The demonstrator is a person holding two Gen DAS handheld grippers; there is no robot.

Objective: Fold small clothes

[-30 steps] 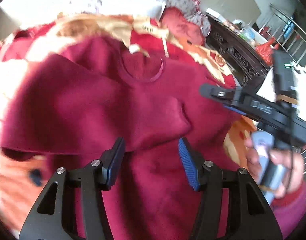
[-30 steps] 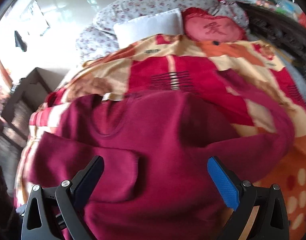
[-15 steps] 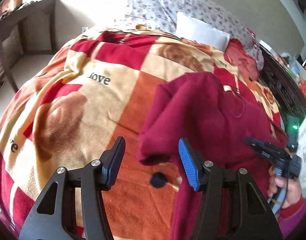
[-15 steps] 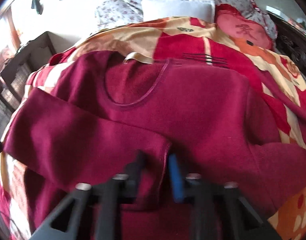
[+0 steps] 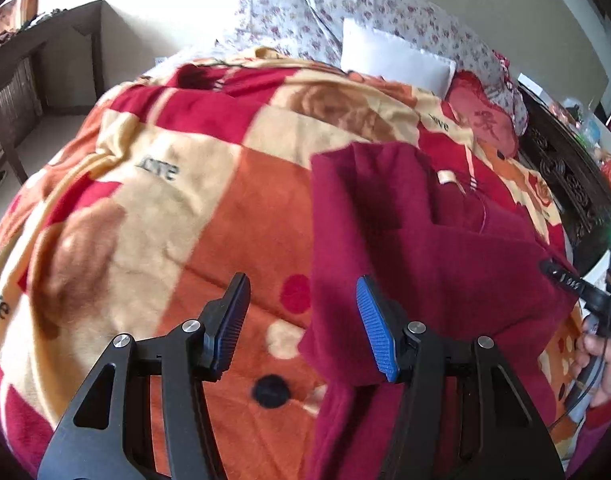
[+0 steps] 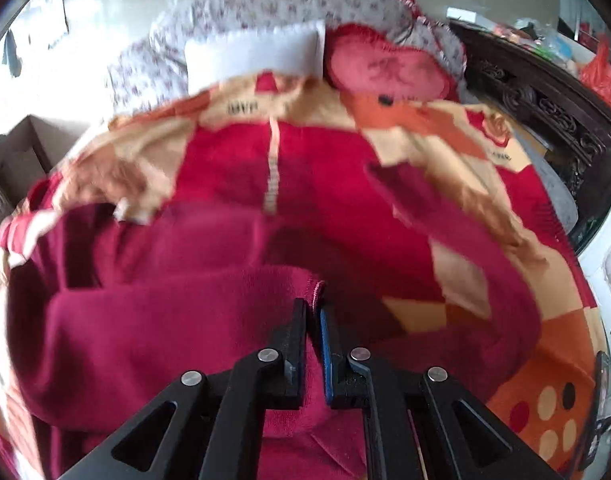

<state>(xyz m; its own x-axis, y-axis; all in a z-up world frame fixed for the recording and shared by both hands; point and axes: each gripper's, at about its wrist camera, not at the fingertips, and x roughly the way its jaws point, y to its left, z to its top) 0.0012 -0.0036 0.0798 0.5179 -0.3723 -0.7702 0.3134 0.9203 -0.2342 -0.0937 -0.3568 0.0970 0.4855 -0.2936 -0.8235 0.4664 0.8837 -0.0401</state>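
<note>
Our right gripper (image 6: pixel 313 316) is clamped on a fold of the maroon sweater (image 6: pixel 177 320) — its jaws have just closed, with cloth pinched between the pads. Our left gripper (image 5: pixel 303 320) hangs half open over the sweater's edge, gripping nothing. The sweater lies spread on the red-and-orange blanket (image 5: pixel 153 208) — white pillow (image 5: pixel 393 58) beyond.

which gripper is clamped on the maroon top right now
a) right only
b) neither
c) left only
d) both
a) The right gripper has its jaws shut on a pinch of the maroon top, having just closed on it, while the left gripper hangs with jaws apart over the blanket, its pads pressing nothing.
</note>
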